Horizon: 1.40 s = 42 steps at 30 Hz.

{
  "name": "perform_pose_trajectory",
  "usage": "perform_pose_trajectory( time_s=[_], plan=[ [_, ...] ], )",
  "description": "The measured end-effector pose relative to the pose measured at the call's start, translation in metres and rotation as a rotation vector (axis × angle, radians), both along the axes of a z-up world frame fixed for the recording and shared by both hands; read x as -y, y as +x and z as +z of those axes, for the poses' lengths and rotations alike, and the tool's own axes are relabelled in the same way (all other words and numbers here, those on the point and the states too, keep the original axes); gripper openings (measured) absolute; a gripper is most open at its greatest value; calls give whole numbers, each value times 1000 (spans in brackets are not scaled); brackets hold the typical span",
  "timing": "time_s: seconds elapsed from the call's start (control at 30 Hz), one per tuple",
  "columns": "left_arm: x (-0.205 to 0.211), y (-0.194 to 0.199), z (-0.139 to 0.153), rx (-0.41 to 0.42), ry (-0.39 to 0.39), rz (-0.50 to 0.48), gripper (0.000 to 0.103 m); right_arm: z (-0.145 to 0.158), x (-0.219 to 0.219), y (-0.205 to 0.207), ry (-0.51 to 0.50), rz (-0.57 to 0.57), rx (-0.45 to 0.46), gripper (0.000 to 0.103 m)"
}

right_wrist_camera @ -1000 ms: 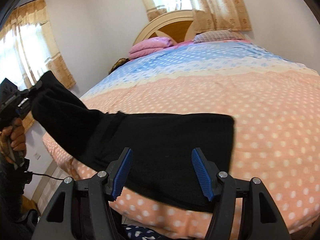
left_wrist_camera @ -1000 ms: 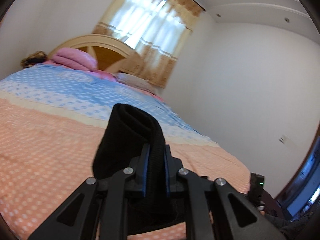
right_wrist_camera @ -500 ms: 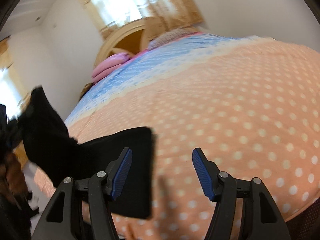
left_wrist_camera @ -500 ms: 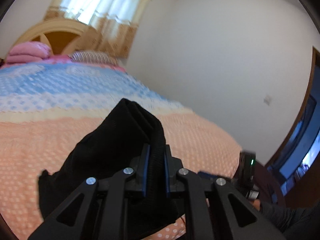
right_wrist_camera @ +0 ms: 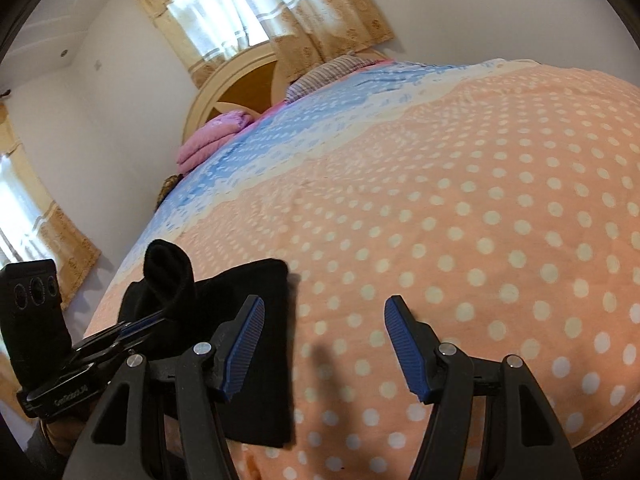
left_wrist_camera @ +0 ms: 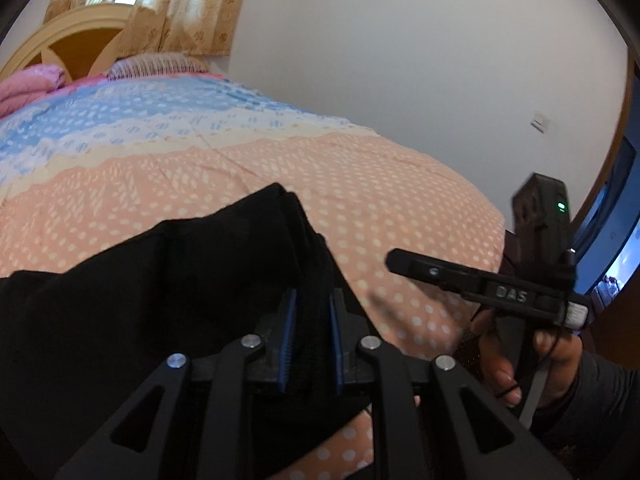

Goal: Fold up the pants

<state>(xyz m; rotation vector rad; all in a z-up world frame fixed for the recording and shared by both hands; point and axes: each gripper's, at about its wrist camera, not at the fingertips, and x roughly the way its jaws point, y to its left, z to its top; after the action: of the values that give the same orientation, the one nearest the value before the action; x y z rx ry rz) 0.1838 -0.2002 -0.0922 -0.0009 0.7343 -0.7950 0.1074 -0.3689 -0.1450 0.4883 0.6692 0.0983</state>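
Observation:
The black pants lie folded on the peach dotted bedspread near the bed's front edge. My left gripper is shut on a bunched edge of the pants, which sticks up between its blue pads. In the right wrist view the pants lie at lower left, with the left gripper clamped on the raised fold. My right gripper is open and empty, just right of the pants' edge and above the bedspread. It also shows in the left wrist view, held by a hand.
Pink folded bedding and a striped pillow lie at the wooden headboard. Curtained windows stand behind and to the left. A white wall and a doorway are right of the bed.
My left gripper has carried the pants' held edge rightward and down over the rest. The spread pants now lie as a shorter folded stack. My right gripper has stayed open.

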Motion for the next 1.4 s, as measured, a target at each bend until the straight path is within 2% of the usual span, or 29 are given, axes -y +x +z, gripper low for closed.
perform_pose_trajectory(
  time_s=[0.07, 0.13, 0.23, 0.3, 0.37, 0.43, 0.53, 0.6, 0.67, 0.73, 0.8, 0.83, 1.0, 1.1, 1.17, 1.2, 1.23, 1.4],
  plan=[
    [-8, -13, 9, 11, -18, -17, 54, 2, -2, 0, 20, 22, 13, 64],
    [-13, -23, 12, 37, -42, -24, 71, 2, -4, 1, 42, 38, 19, 67],
    [-32, -35, 19, 88, -60, 0, 75, 5, -10, 0, 59, 54, 25, 69],
    [-51, -38, 20, 115, -56, 55, 79, 9, -17, 1, 66, 75, 26, 70],
    [-69, -34, 18, 136, -40, 127, 91, 13, -25, 1, 62, 100, 28, 70],
    [-90, -28, 13, 160, -6, 234, 92, 19, -38, 4, 44, 135, 32, 70],
    [-115, -15, 3, 117, -29, 323, 92, 25, -60, 14, -10, 176, -2, 70],
    [-127, -4, -3, 99, -30, 380, 93, 23, -76, 26, -57, 201, -55, 70],
    [-131, 2, -9, 100, -1, 421, 99, 18, -90, 36, -80, 226, -106, 68],
    [-133, 7, -17, 99, 17, 444, 99, 16, -98, 35, -107, 251, -117, 30],
    [-137, 8, -23, 86, 38, 451, 99, 19, -102, 28, -156, 244, -104, 18],
    [-139, 9, -25, 81, 48, 464, 99, 21, -100, 24, -148, 251, -93, 17],
    [-148, 15, -35, 31, 40, 498, 100, 22, -71, -6, -117, 205, -59, 16],
    [-149, 17, -40, 30, 47, 510, 103, 2, -56, -5, -87, 179, -115, 17],
    [-146, 20, -46, 10, 65, 506, 103, -13, -45, 0, -32, 158, -139, 30],
    [-146, 21, -48, 3, 69, 506, 103, -15, -40, 0, -15, 137, -140, 46],
    [-147, 21, -51, -3, 71, 509, 103, -14, -38, -1, -20, 118, -136, 53],
    [-150, 25, -55, -17, 62, 514, 103, 27, -45, -8, -120, 81, 16, 53]
  ],
)
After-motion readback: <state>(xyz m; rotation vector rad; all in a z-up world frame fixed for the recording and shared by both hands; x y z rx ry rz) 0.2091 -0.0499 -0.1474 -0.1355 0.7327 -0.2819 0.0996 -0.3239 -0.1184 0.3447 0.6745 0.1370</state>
